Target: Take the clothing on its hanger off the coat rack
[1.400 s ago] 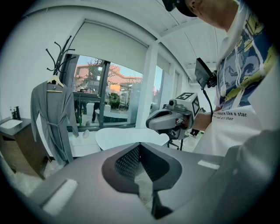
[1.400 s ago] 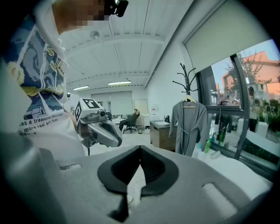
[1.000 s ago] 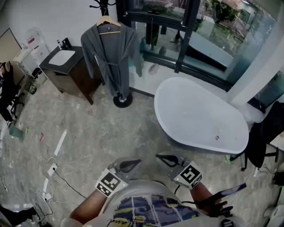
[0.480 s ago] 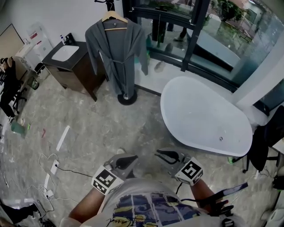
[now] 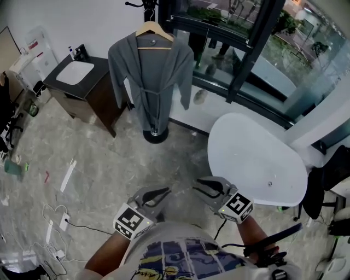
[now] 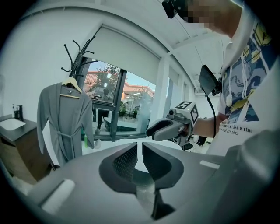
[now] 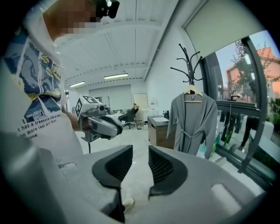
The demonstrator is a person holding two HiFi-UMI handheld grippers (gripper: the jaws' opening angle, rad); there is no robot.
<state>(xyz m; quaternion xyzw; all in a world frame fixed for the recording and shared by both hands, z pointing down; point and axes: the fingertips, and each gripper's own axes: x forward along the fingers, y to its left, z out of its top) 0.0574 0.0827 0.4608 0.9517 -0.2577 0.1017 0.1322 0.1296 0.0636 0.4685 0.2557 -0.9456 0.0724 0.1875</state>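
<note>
A grey robe [image 5: 151, 76] hangs on a wooden hanger [image 5: 155, 41] from the black coat rack [image 5: 144, 4] by the window. It also shows in the left gripper view [image 6: 64, 120] and the right gripper view [image 7: 192, 120]. Both grippers are held low in front of the person, well short of the robe. My left gripper [image 5: 163, 193] [image 6: 140, 151] has its jaws almost together, with only a thin slit and nothing in it. My right gripper [image 5: 198, 186] [image 7: 140, 153] stands open and empty; its jaws have just been opening.
A white bathtub [image 5: 257, 164] lies to the right of the rack. A dark vanity with a sink [image 5: 82, 82] stands to its left. The rack's round base [image 5: 156, 135] rests on the stone floor. Cables [image 5: 57, 219] lie at the lower left.
The person and both grippers have come closer to the rack, so the robe looms larger. The right gripper's jaws have parted a little.
</note>
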